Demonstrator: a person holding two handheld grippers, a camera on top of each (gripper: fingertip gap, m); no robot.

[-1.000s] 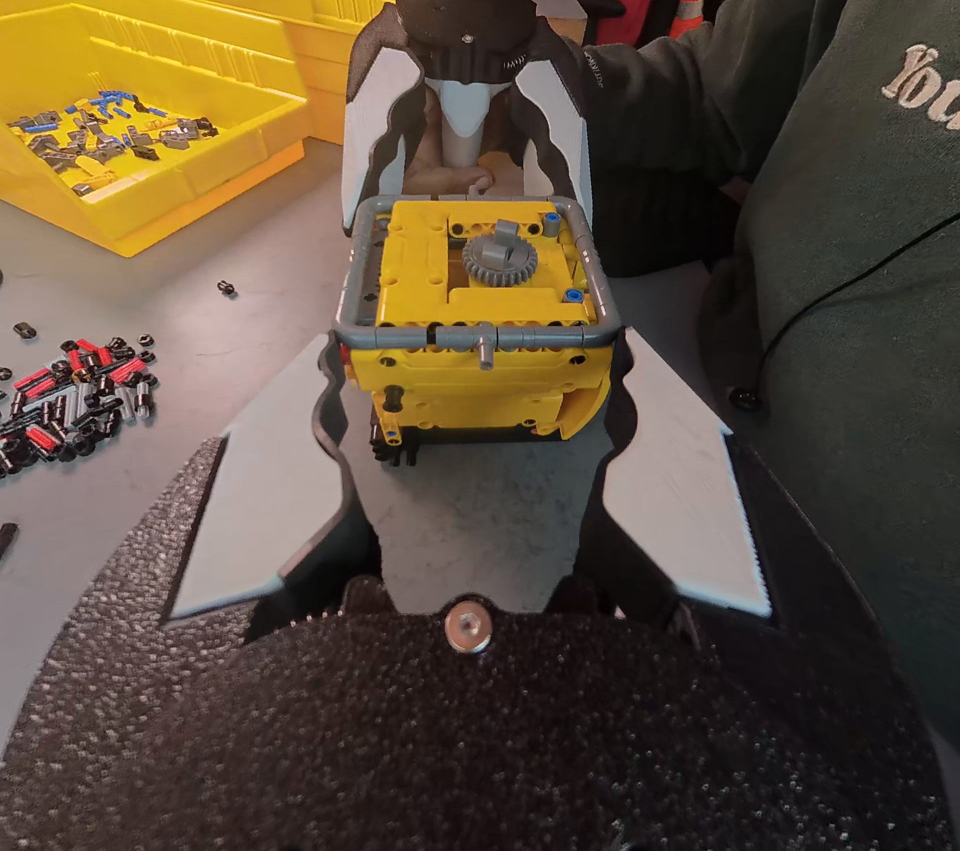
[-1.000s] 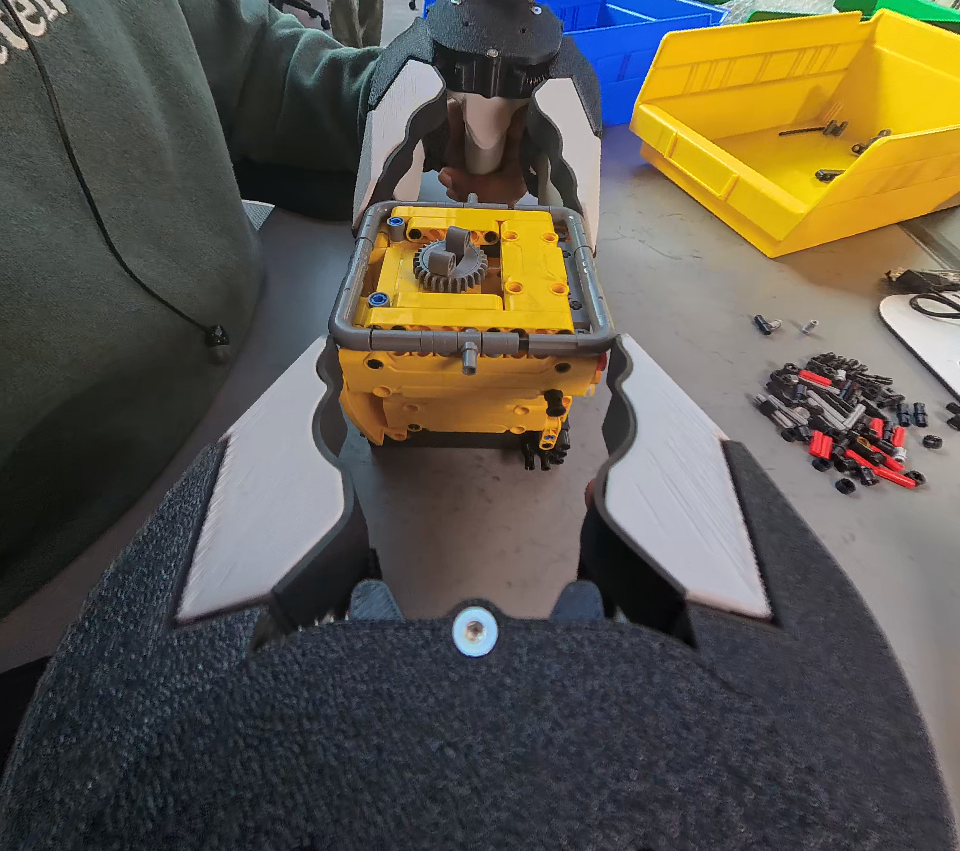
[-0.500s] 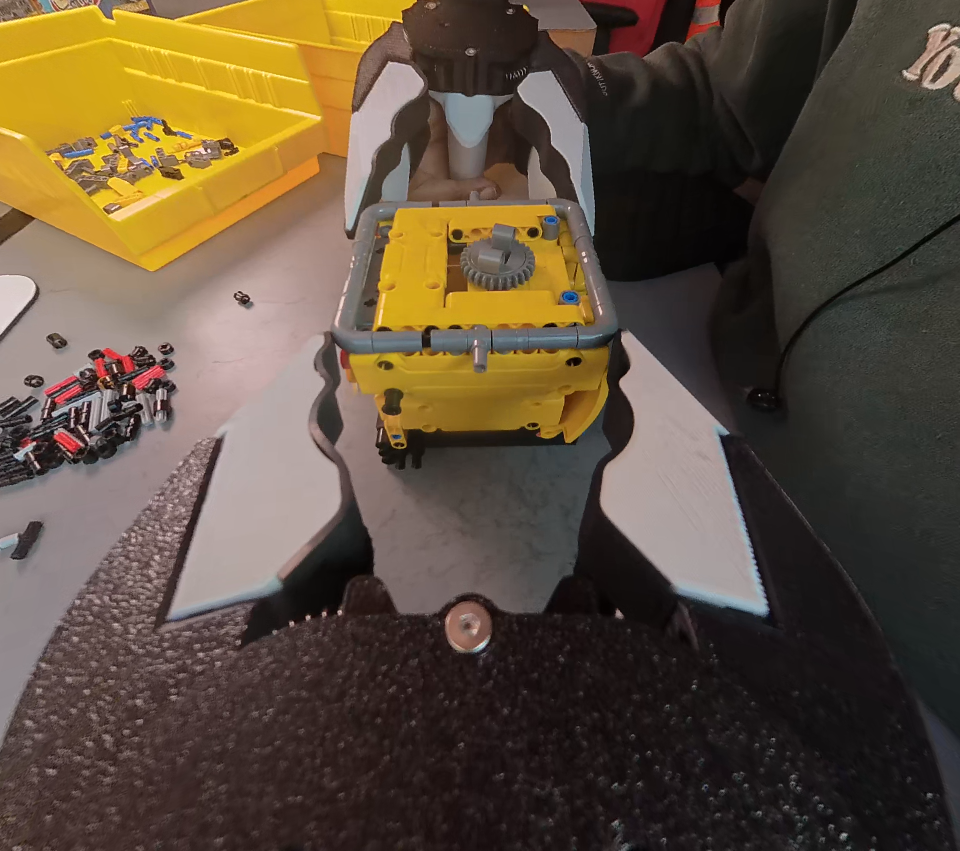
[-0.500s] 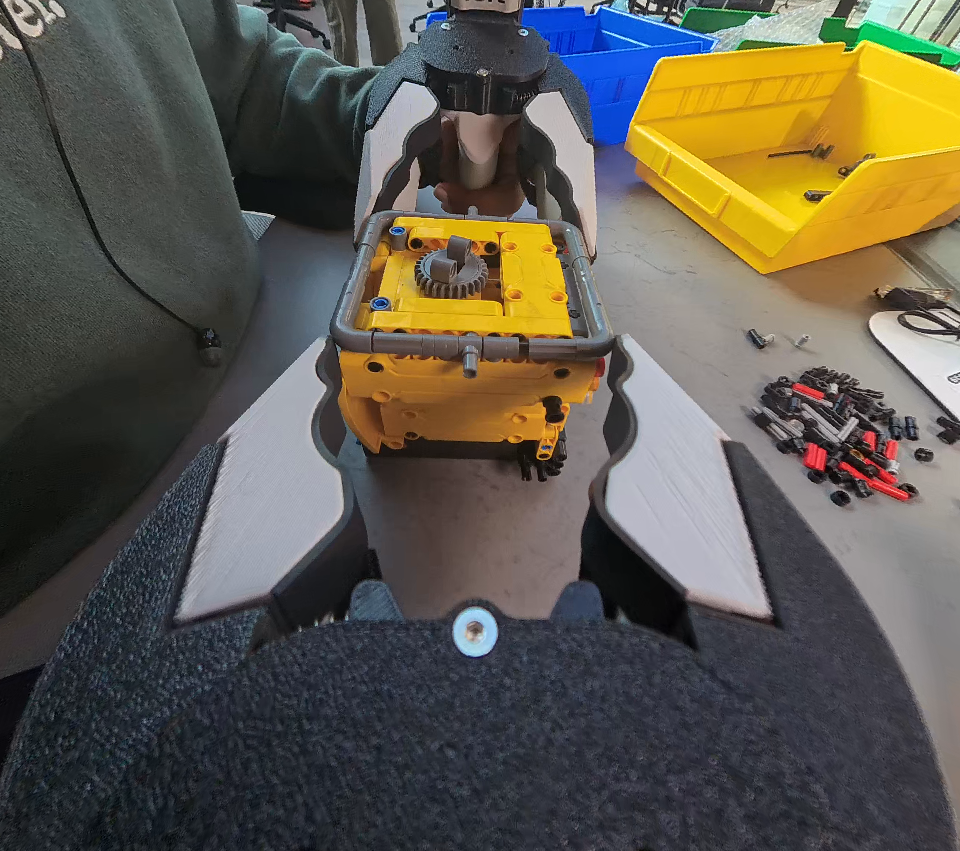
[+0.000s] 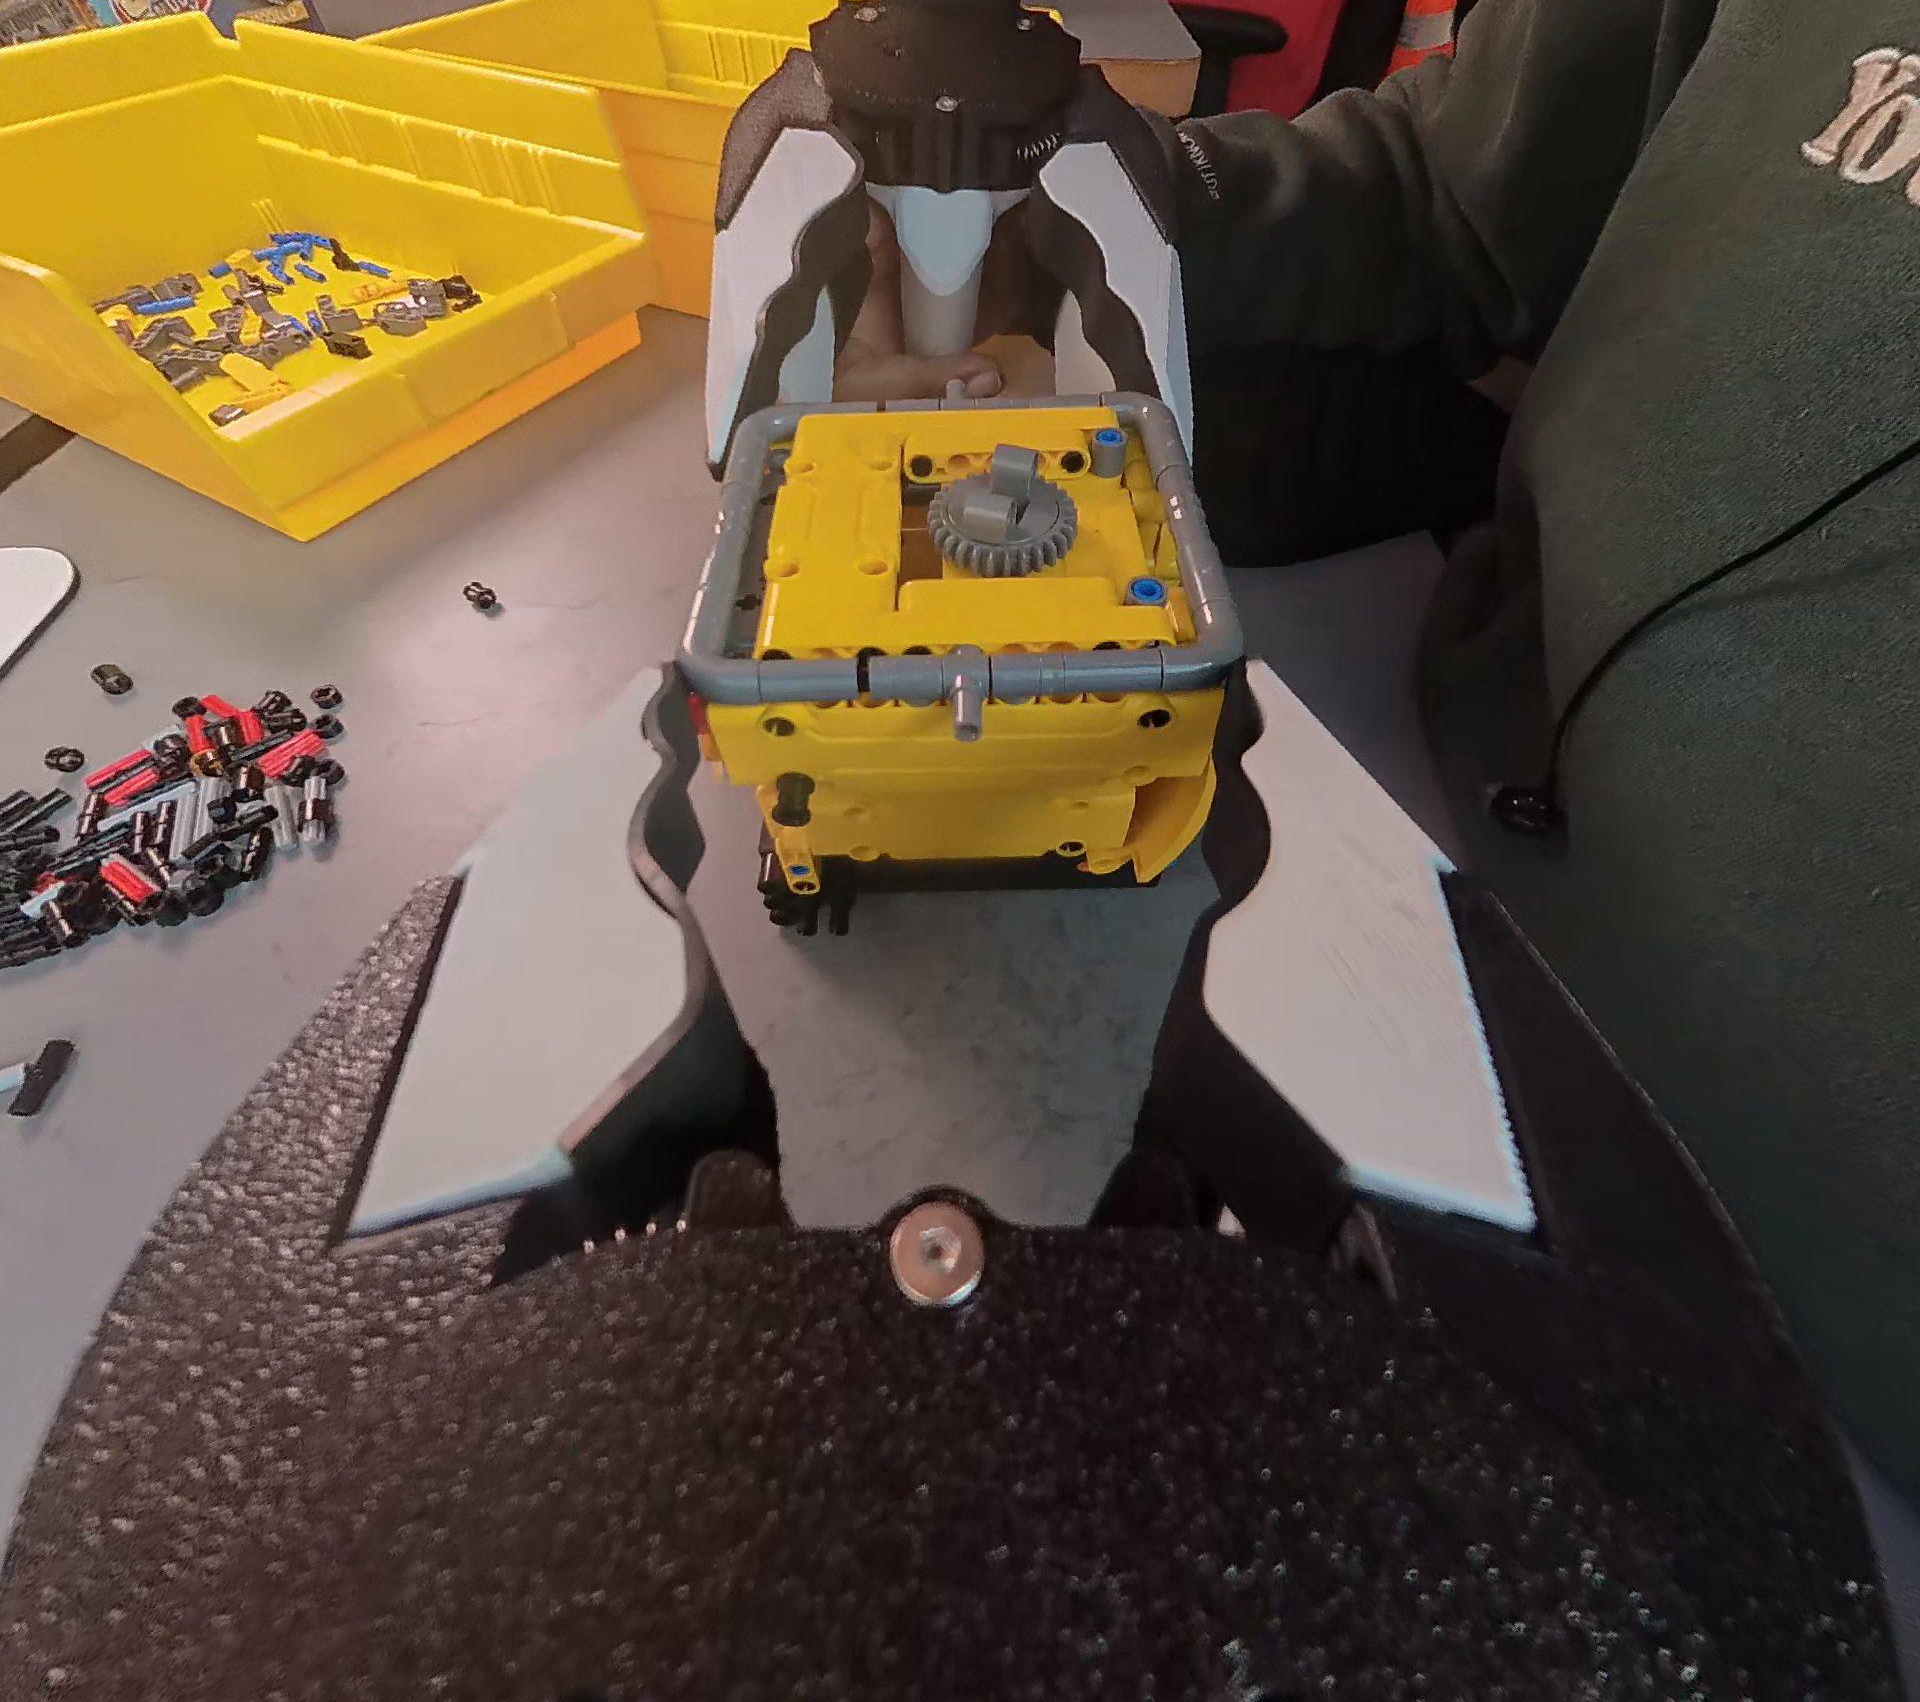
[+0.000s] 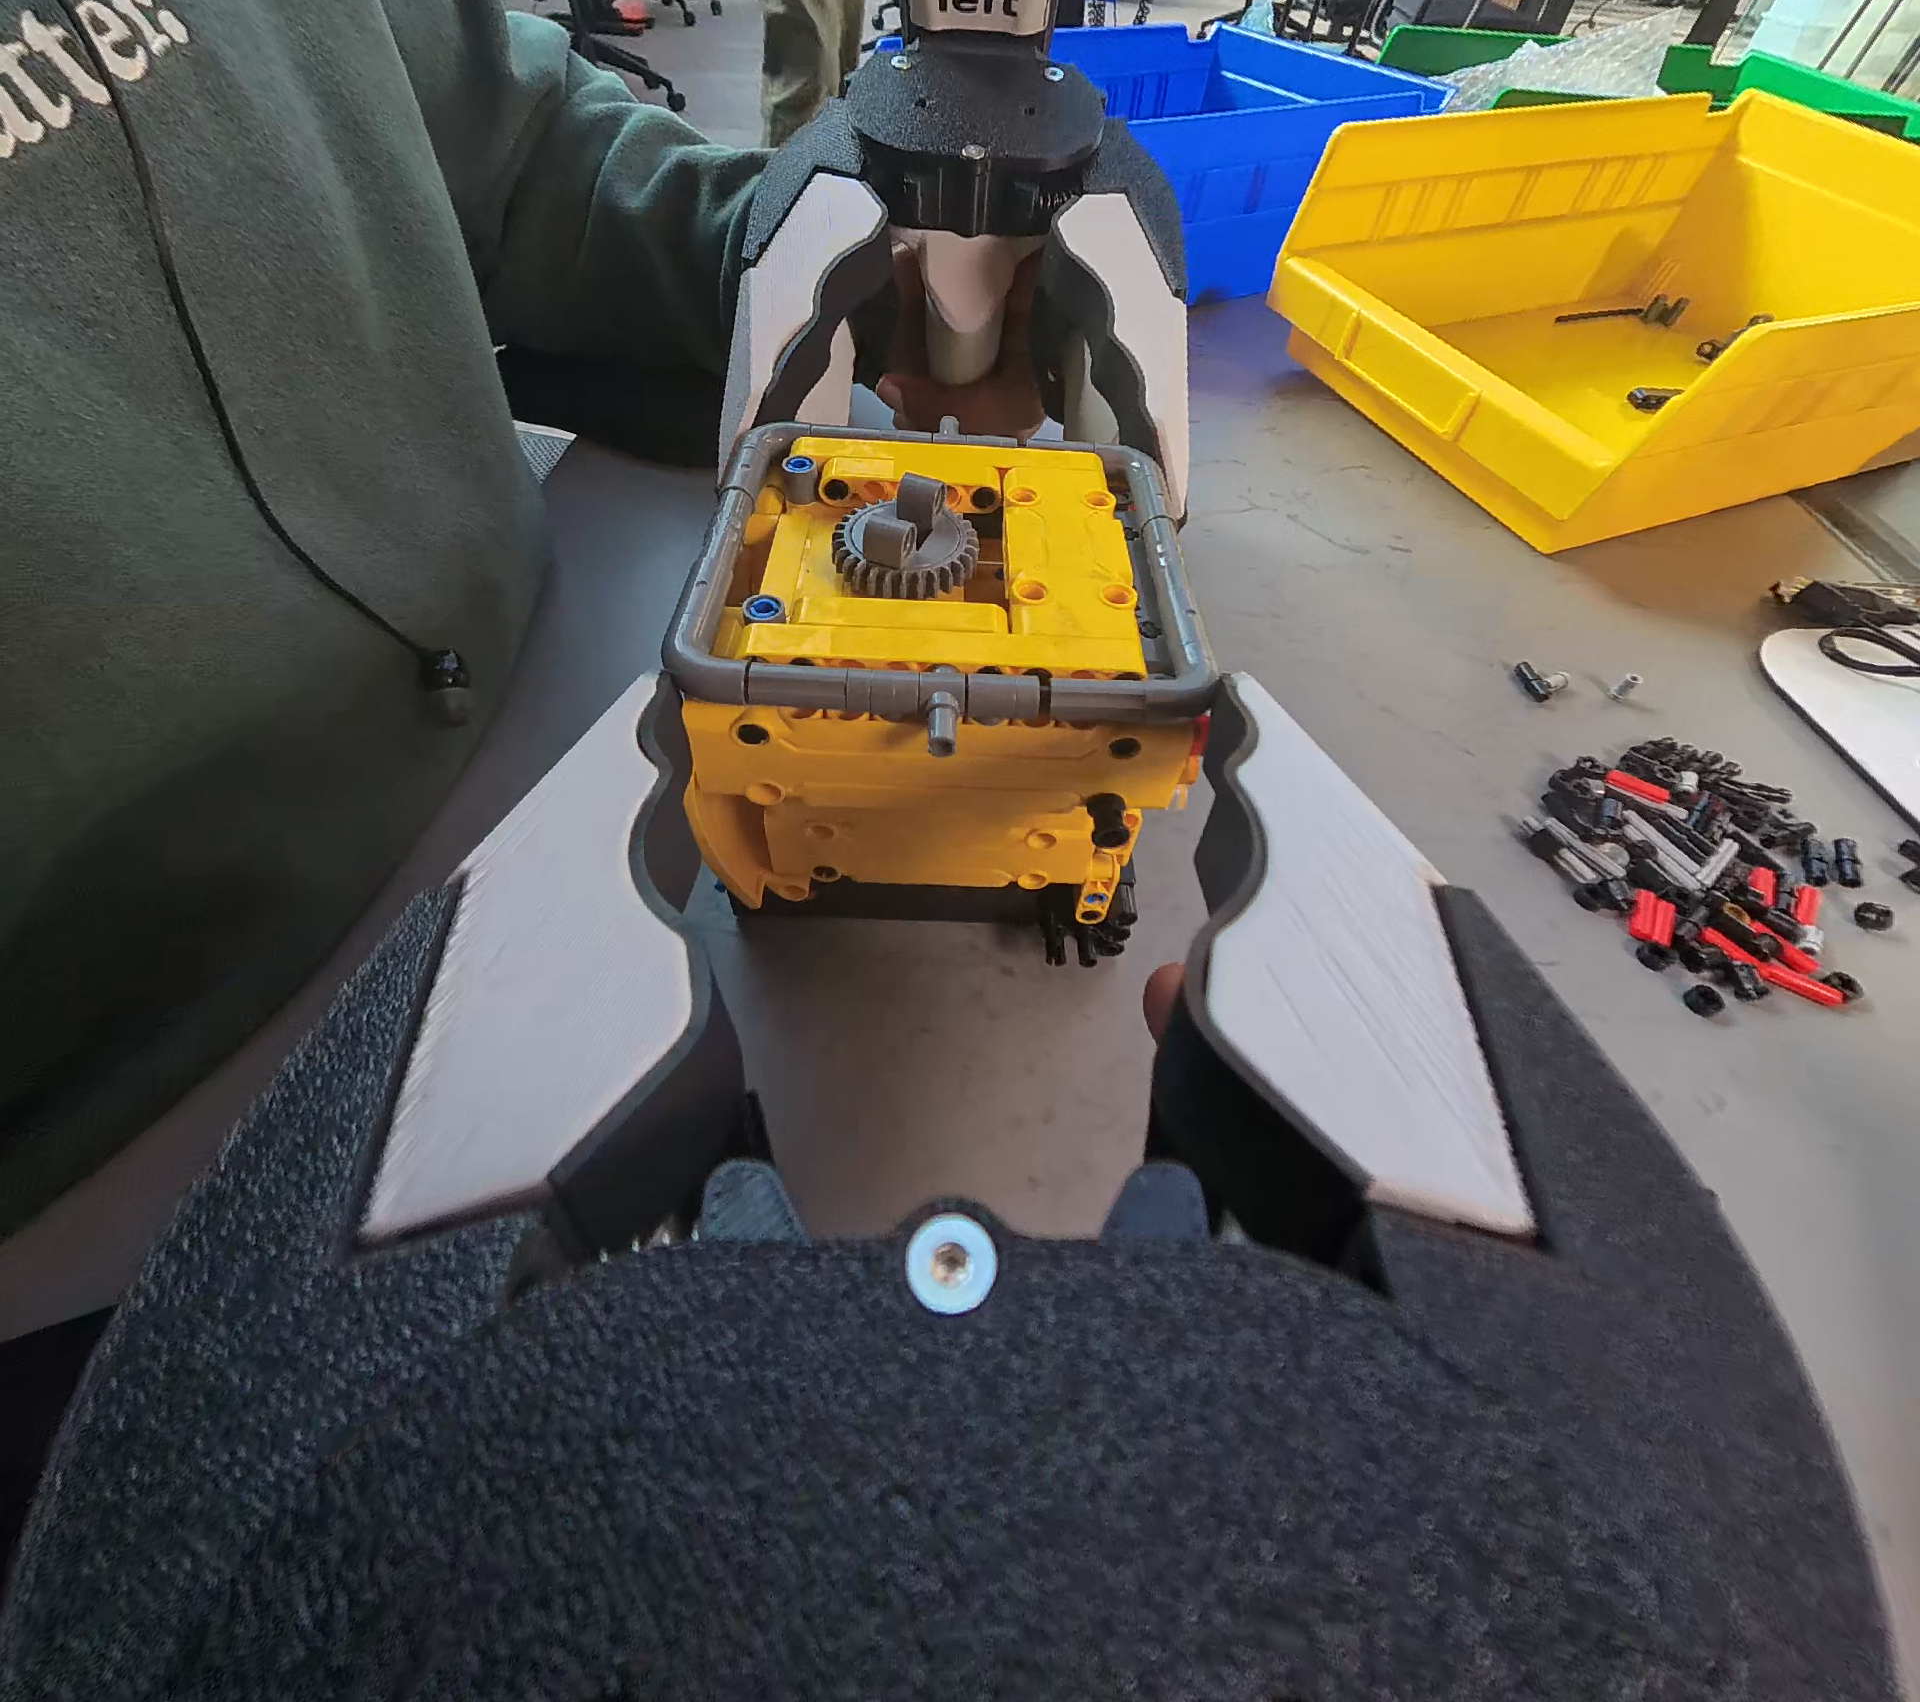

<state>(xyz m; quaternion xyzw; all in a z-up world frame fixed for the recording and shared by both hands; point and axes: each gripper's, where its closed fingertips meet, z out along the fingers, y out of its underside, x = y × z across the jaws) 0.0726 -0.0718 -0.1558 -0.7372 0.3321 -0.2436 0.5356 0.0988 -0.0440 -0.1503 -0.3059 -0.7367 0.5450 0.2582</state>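
Note:
A yellow brick-built block with a grey rail around its top and a grey gear on it is held from two opposite ends. My left gripper is shut on its near end, with a fingertip against each side. My right gripper faces it and clamps the far end. In the right wrist view, my right gripper grips the block the same way, with the left gripper opposite. I cannot tell whether the block's underside touches the grey table.
A yellow bin of small parts stands far left, with a pile of red, black and grey pins nearer. In the right wrist view there are another yellow bin, a blue bin and the pin pile. A person's green sweatshirt is close beside the block. Spacing between my two grippers at the tips: around 6 centimetres.
Both grippers have moved together with the block still clamped between them. The bins and the room behind have shifted and show more fully in both views. The grip is unchanged.

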